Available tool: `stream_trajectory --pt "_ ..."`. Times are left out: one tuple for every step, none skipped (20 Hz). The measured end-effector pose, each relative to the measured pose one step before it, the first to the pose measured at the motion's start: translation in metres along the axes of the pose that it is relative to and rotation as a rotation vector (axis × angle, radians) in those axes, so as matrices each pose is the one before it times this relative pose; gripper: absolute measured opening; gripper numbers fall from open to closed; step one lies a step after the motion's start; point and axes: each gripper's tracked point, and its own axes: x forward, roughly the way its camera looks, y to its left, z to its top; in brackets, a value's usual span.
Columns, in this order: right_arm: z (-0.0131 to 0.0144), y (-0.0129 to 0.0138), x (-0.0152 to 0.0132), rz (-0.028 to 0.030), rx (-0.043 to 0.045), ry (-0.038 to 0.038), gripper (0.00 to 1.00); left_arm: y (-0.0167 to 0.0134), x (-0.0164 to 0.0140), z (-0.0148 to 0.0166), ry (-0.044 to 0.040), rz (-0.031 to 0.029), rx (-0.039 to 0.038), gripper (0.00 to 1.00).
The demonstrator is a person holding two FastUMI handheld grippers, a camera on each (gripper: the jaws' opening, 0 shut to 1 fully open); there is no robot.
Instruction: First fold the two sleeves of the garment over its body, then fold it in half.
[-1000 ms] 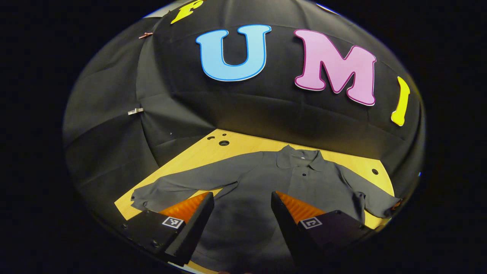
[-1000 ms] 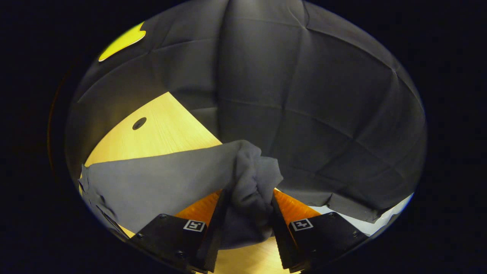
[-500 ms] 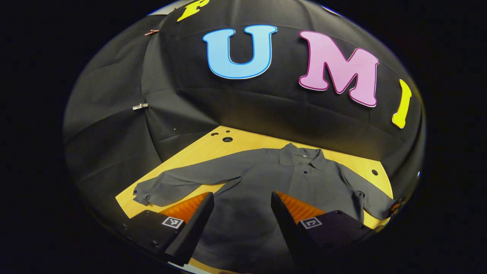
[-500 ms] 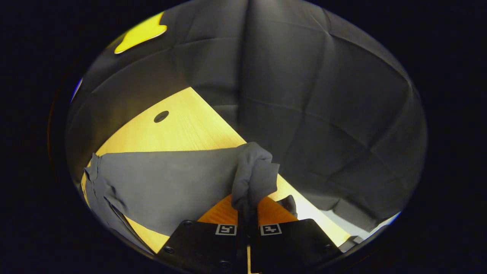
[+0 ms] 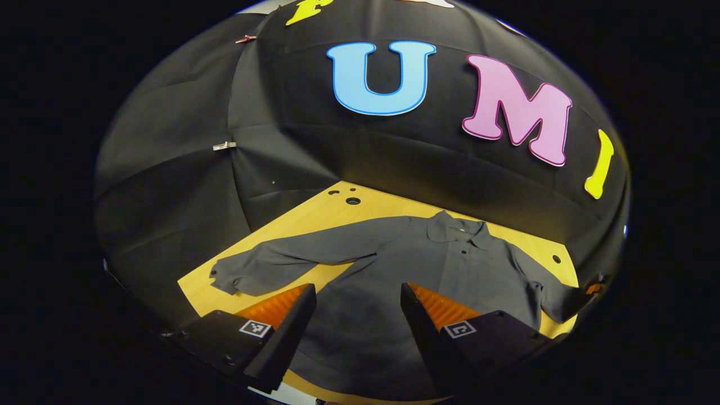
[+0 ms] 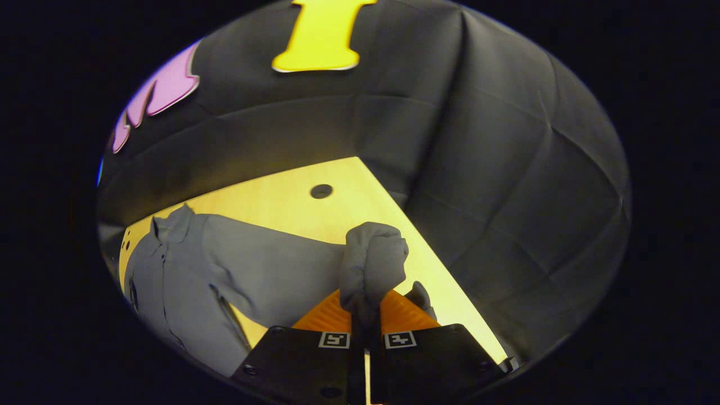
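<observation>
A dark grey long-sleeved shirt lies spread flat on the wooden table, collar at the far side. In the left gripper view its left sleeve stretches out to the left. My left gripper hovers open above the shirt's lower body, nothing between its fingers. In the right gripper view my right gripper is shut on the cuff end of the other sleeve, which bunches up above the fingertips. That sleeve runs left to the shirt's body. The right gripper shows small at the table's right edge.
The table has round holes near its far corners. Black cloth walls close in on the table's far and side edges. The table's right edge runs close beside the held cuff.
My right gripper closed on the sleeve cuff, then swung left with it, bringing the collar and body into view. The left gripper drifted slightly and stayed open.
</observation>
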Motion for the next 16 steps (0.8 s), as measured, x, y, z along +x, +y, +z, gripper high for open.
stream_trajectory --pt "0.00965 0.01939 -0.00687 0.02163 -0.01201 -0.00903 0.07 0.00393 -0.00095 -0.00053 -0.00031 -0.00334 0.00475 0.95" --pt "0.00816 0.01797 -0.01272 0.03296 0.00606 -0.00734 0.08 0.00417 -0.00248 0.00033 -0.00402 -0.00843 0.00186 0.95" --pt "0.00504 0.02470 -0.00963 0.04140 0.00924 -0.00335 0.08 0.00313 -0.00242 0.00057 -0.00471 -0.00926 0.00131 0.96" --pt "0.00307 0.02178 -0.00357 0.03517 0.00785 -0.00564 0.07 0.00485 -0.00115 -0.00119 -0.00209 -0.00246 0.00243 0.95" --pt "0.00420 0.01855 -0.00270 0.02324 0.00166 -0.00834 0.08 0.00514 -0.00070 -0.00056 -0.00116 0.00102 -0.00064 0.95" --pt "0.00290 0.01808 0.00173 0.02360 0.00033 -0.00990 0.08 0.00465 0.00025 -0.00271 0.00224 0.00070 -0.00672 0.95" --pt "0.00219 0.01965 0.00051 0.02125 0.00600 0.00237 0.07 0.00427 -0.00032 -0.00232 0.00801 -0.00118 -0.01488 0.95" --pt "-0.00147 0.01806 0.00033 0.02059 0.01106 0.01168 0.07 0.00142 -0.00028 -0.00039 0.00085 -0.00612 -0.01385 0.95" --pt "-0.00006 0.01875 0.00007 0.01534 0.00887 0.00444 0.07 0.00354 -0.00031 0.00230 -0.00248 -0.00388 -0.00457 0.95" --pt "0.00184 0.01832 -0.00121 0.01099 -0.01597 -0.00268 0.07 0.00493 -0.00075 -0.00051 -0.00664 0.00115 0.00234 0.95" --pt "0.00273 0.01723 -0.00035 0.01733 -0.03689 -0.00888 0.07 0.00510 -0.00130 0.00130 -0.00604 -0.00045 0.00228 0.95" --pt "0.00427 0.01694 -0.00267 0.02104 -0.04190 -0.01093 0.08 0.00426 -0.00185 -0.00112 -0.00021 -0.00323 -0.00155 0.95" --pt "0.00579 0.02166 -0.00156 0.02555 -0.03007 -0.00776 0.08 0.00497 -0.00129 -0.00205 0.00158 -0.00163 -0.00722 0.95" --pt "0.00420 0.02609 0.00281 0.03314 -0.00906 -0.00543 0.07 0.00473 -0.00166 -0.00085 0.00251 -0.00009 -0.01003 0.95" --pt "0.00474 0.02471 0.00145 0.03112 0.00028 -0.00544 0.08 0.00553 -0.00041 -0.00282 0.00398 0.00420 -0.00962 0.95" --pt "0.00452 0.02236 0.00440 0.02804 -0.00685 -0.00726 0.07 0.00632 -0.00080 -0.00006 0.00383 0.00553 -0.01009 0.95"
